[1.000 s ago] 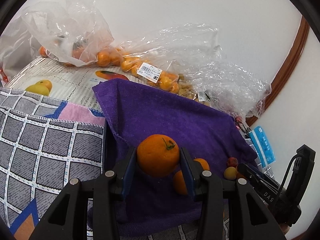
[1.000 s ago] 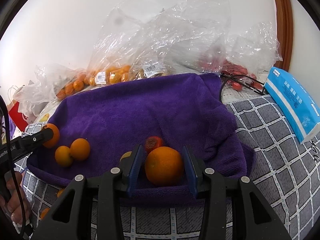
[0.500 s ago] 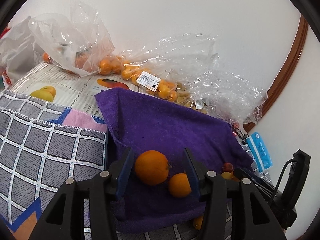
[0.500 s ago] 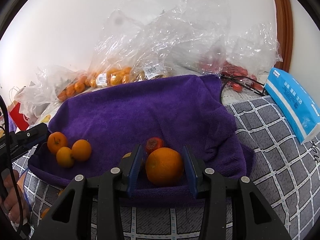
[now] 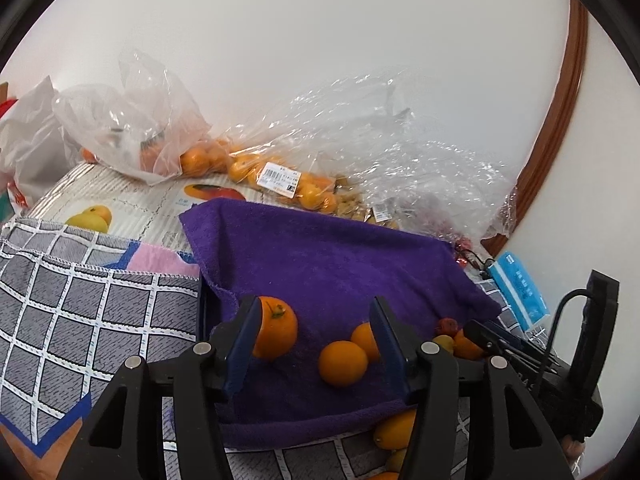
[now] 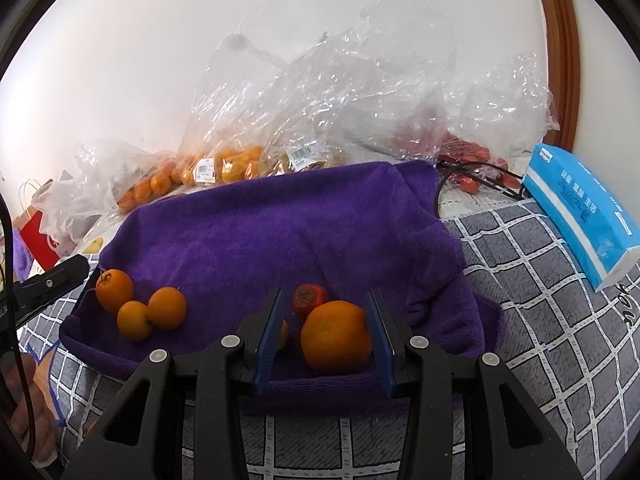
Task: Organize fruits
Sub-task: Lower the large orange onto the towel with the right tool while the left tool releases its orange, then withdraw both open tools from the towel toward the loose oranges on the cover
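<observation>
Opening over the purple towel, the left gripper has its fingers spreading, no longer pressing the stemmed orange, which sits on the cloth against the inner face of the left finger. Two smaller oranges lie between the fingers toward the right one, so any retreat must clear all three. To the right, the right gripper has its fingers around a large orange at the towel's near edge; the right finger touches the fruit, a gap shows at the left, and whether it is gripped cannot be told. A reddish fruit lies just behind it. Farther back, clear plastic bags of oranges crowd the wall, with a blue tissue pack on the checked cloth at right.
</observation>
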